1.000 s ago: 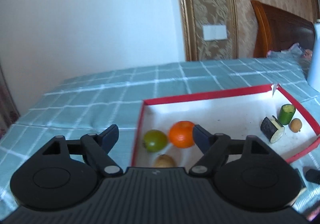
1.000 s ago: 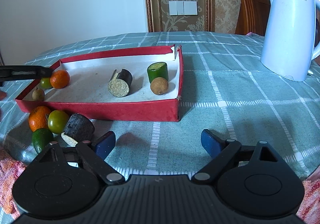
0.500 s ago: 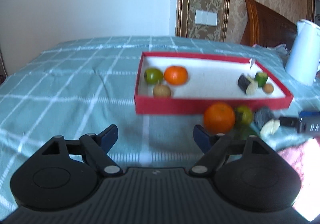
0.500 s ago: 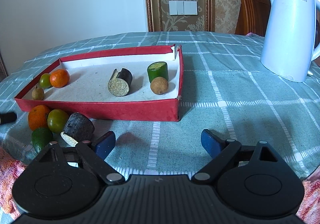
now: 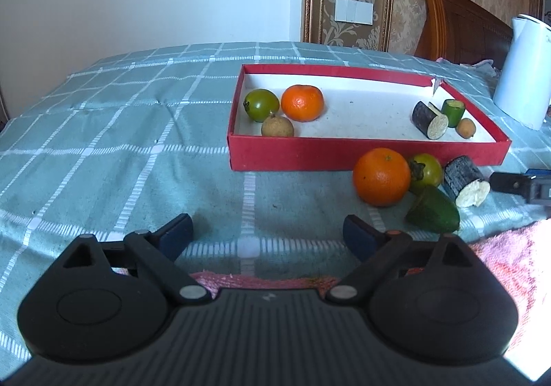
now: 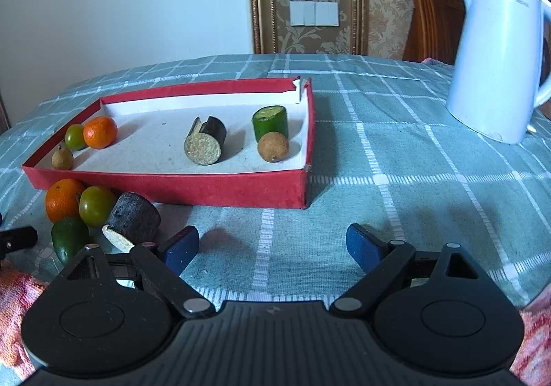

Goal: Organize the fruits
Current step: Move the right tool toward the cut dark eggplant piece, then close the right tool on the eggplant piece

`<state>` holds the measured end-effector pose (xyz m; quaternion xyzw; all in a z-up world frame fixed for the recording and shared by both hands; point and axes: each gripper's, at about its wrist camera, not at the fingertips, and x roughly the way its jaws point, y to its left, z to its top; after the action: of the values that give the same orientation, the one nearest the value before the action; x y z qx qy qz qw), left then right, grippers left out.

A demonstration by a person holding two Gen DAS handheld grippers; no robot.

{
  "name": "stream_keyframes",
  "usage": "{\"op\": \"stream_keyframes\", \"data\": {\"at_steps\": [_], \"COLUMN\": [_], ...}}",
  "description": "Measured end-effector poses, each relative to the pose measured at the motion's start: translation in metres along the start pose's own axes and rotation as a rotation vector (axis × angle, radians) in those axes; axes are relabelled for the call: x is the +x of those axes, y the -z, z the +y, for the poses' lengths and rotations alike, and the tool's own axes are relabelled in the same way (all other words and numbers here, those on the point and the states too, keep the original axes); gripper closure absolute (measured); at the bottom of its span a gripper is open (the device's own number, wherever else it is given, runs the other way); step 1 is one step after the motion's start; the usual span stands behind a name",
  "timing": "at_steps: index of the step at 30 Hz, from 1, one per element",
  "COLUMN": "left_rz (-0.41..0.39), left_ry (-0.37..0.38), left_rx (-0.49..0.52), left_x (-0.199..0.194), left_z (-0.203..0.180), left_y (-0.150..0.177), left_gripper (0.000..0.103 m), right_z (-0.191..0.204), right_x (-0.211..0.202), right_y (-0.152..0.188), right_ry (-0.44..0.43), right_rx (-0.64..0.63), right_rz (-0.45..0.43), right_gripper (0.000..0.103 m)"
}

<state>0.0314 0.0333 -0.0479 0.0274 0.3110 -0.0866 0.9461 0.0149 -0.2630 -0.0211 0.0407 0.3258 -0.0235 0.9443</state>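
Hovering low over the checked teal cloth (image 5: 103,131), left claw (image 5: 268,233) has jaws spread wide, nothing between them; they have just been opening. Right claw (image 6: 272,245) also stands apart and empty over bare cloth near the front edge. Whether a worktop or a bed lies under the cloth, cannot tell.

Red tray (image 5: 344,155) sits mid-cloth. Its left end holds a green round fruit (image 5: 261,104), a small orange (image 5: 302,102) touching it, and a brown longan (image 5: 277,125) against the front wall. Its right end holds a dark eggplant chunk (image 5: 429,114), a green cucumber stub (image 5: 453,112) and a second brown longan (image 5: 465,127).

Outside the tray, against its front wall: big orange (image 5: 381,176), green tomato-like fruit (image 5: 426,170), dark cut chunk (image 5: 465,180) with its white face showing, and a green avocado-like fruit (image 5: 434,213) nearest the front edge.

Left view only: the right claw's fingertip (image 5: 516,182) pokes in from the right edge, just beside the dark chunk; the kettle is clipped. Right view only: whole white kettle (image 6: 499,55) on the cloth's right side, well apart from the tray; the torn far-right corner of the tray (image 6: 299,88); the left claw's tip (image 6: 17,237) at the left edge near the loose fruit. Pink-red towel (image 5: 509,258) shows at the front edge in both views.
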Motion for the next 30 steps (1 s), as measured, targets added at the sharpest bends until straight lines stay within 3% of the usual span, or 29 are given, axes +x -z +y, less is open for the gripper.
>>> {"op": "stream_keyframes", "data": {"at_steps": [7, 16, 21, 30], "left_rz": [0.012, 0.013, 0.013, 0.010], "left_ry": [-0.003, -0.004, -0.004, -0.004], "left_rx": [0.001, 0.003, 0.003, 0.004], "left_x": [0.002, 0.003, 0.003, 0.002], "left_z": [-0.001, 0.000, 0.000, -0.001], "left_y": [0.000, 0.000, 0.000, 0.001], "left_gripper": [0.000, 0.000, 0.000, 0.000], "right_z": [0.019, 0.053, 0.068, 0.073], "right_x": [-0.036, -0.034, -0.023, -0.007], "right_y": [0.009, -0.002, -0.004, -0.002], "right_ry": [-0.062, -0.100, -0.086, -0.057], "right_rx": [-0.009, -0.070, -0.094, -0.085], "right_rz": [-0.093, -0.074, -0.049, -0.007], "right_gripper": [0.010, 0.010, 0.025, 0.033]}}
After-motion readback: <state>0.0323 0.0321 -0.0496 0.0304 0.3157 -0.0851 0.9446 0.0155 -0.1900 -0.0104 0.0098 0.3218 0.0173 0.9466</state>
